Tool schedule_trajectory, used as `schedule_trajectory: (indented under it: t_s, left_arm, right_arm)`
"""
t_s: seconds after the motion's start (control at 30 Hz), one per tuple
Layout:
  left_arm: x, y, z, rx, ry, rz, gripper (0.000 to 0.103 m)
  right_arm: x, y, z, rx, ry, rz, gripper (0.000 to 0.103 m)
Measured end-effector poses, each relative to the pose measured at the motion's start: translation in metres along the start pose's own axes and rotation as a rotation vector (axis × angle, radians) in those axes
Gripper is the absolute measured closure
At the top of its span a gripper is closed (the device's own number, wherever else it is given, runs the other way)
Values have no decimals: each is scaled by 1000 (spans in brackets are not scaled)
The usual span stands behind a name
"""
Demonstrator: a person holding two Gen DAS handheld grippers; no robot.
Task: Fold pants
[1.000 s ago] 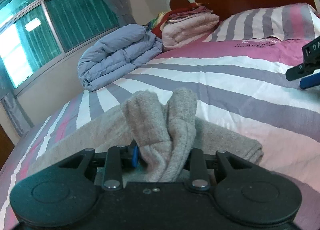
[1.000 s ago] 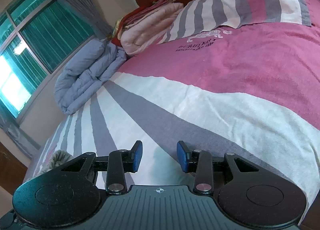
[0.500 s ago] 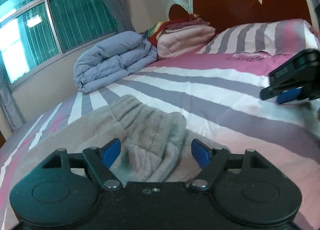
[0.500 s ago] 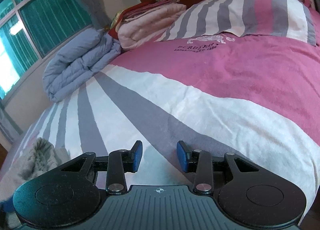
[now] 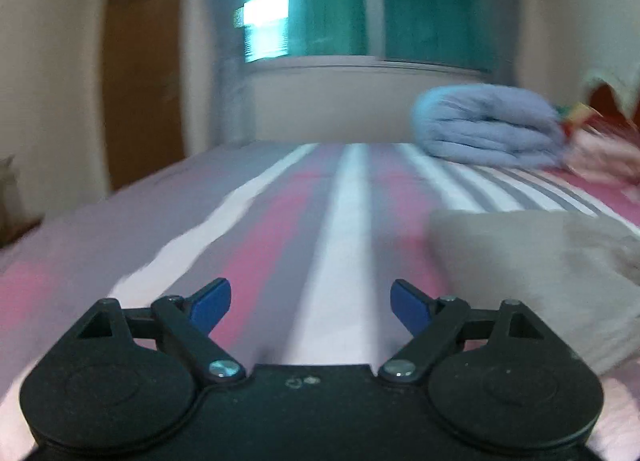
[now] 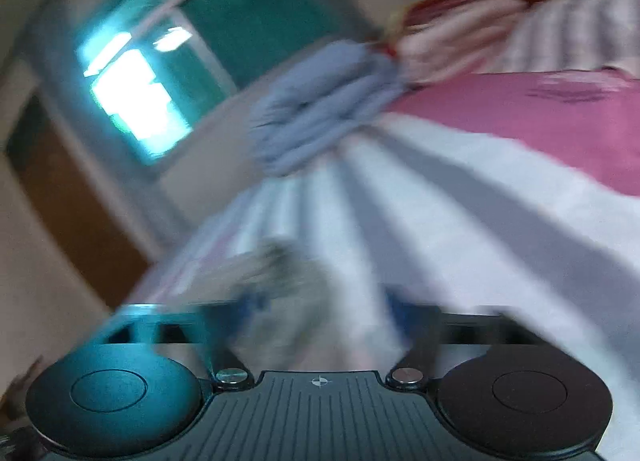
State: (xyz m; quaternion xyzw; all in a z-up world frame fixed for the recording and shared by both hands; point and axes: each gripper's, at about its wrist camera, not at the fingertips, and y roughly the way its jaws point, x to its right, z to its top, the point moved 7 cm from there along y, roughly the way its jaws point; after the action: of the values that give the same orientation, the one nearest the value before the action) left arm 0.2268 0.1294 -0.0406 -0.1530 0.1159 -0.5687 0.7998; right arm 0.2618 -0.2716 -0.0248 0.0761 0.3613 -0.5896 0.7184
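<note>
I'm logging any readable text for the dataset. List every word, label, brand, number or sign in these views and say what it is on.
No text can be read in either view.
Dark print on the pink band of the bedspread: blurred by motion, unreadable.
Small crosshair mark on the right gripper body: a symbol, no letters.
left gripper, pants, blue quilt: no markings show.

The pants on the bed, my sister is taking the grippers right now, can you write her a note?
Left gripper: open, holding nothing, over bare striped bedsheet.
Right gripper: picture is blurred; it looks open, with gray fabric between or just past its fingers. I cannot tell if it touches.
Gray pants: lying on the bed, right of the left gripper, in a folded-looking bundle.
Blue quilt: folded by the window, not part of the job.
Left: check the fold is neat, fold again if needed.
</note>
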Motion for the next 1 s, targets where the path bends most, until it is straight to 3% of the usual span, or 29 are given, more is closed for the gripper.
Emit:
schedule_trajectory:
  t_s: [0.07,0.1,0.13,0.2,0.4,0.43,0.47,0.5,0.67,0.77,0.8,0.83,0.87,0.93,1.0]
  left_arm:
    - [-24,-3,-17,-10,-88,37,25]
    - [-37,0,-18,-31,-160,61,27]
    - [-47,-1,-16,-9,-211,75,27]
    - [-55,-3,-11,19,-248,101,27]
    - [-48,4,-4,14,-203,74,25]
    - [-45,7,-2,7,-188,64,25]
    - [-46,2,-9,5,-180,58,25]
    - [-49,0,-14,5,-172,54,25]
    - [-43,-6,-25,17,-112,43,25]
    - [-40,-4,-27,4,-100,38,24]
    - [-39,-4,-27,4,-97,35,24]
    - [-38,-4,-28,3,-92,32,24]
    - [-37,-3,-28,3,-86,31,24]
    - [-34,-2,-29,-2,-76,30,24]
    - [-32,-1,-30,-6,-71,32,24]
  right_arm:
    - [-24,7,-7,-28,-35,75,4]
    - [-33,14,-12,-61,-32,94,15]
    - [-40,20,-16,-85,-34,108,33]
    - [-47,34,-22,-136,-48,95,48]
    - [-51,73,-28,-200,-83,-3,48]
    - [-49,79,-30,-217,-96,-28,57]
    - [-49,85,-30,-231,-104,-54,74]
    - [-49,88,-29,-235,-106,-68,85]
    - [-37,61,-6,-94,50,-9,85]
    - [-16,78,-31,-240,95,-47,84]
    - [-14,77,-30,-231,110,-35,75]
    - [-14,69,-24,-190,106,-37,51]
    - [-16,61,-19,-156,93,-55,38]
    - [-18,47,-15,-128,103,-4,33]
    - [-15,47,-19,-163,138,4,34]
